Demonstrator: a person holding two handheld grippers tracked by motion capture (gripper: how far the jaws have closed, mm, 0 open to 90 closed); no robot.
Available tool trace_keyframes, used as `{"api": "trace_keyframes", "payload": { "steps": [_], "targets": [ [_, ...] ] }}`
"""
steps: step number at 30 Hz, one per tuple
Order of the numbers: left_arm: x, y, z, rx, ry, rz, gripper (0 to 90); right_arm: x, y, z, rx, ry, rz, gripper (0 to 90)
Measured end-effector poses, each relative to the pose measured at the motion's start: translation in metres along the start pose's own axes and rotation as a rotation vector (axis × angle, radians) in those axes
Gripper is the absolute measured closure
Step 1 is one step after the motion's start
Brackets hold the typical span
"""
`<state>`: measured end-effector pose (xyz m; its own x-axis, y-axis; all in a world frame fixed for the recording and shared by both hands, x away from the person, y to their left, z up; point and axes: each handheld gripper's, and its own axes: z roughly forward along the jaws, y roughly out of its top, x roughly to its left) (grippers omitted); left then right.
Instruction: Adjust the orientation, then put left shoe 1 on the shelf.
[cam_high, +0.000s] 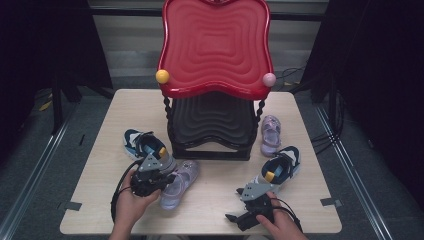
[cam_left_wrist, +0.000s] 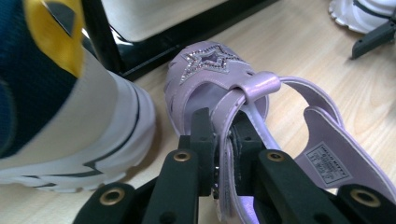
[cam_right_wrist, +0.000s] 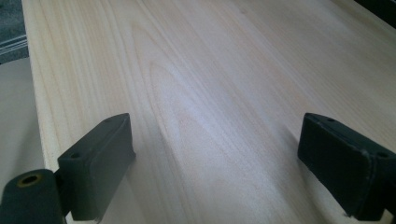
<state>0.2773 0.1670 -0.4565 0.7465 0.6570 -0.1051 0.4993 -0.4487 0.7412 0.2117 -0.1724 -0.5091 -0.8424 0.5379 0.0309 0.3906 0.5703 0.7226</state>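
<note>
Your left gripper (cam_left_wrist: 223, 154) clamps side strap of lilac sandal (cam_left_wrist: 243, 100), jaws pressed on strap. Sandal lies on wooden table (cam_high: 210, 200), just beside navy-and-white sneaker (cam_left_wrist: 60, 93), in front of black rack base (cam_high: 210, 150) under red tray (cam_high: 215, 45). Your right gripper (cam_right_wrist: 219, 163) hovers over bare tabletop, jaws wide, nothing between them. Second sneaker (cam_high: 280, 167) and second sandal (cam_high: 271, 134) lie right of rack.

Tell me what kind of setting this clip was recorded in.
Probably a staged recording bay, not a home: a small wooden table on grey floor, dark curtains around it, loose cables alongside, and a red two-tier shoe rack with children's shoes set out as props.
</note>
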Motion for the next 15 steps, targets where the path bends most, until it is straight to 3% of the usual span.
{"api": "trace_keyframes", "payload": {
  "steps": [10,15],
  "targets": [
    [-0.01,0.018,-0.017,-0.074,0.001,0.045,82.4,0.0,0.0,0.0,0.001,0.0,0.002,9.8],
    [-0.013,0.024,-0.024,-0.102,0.002,0.049,82.4,0.0,0.0,0.0,0.001,0.0,0.002,9.8]
  ]
}}
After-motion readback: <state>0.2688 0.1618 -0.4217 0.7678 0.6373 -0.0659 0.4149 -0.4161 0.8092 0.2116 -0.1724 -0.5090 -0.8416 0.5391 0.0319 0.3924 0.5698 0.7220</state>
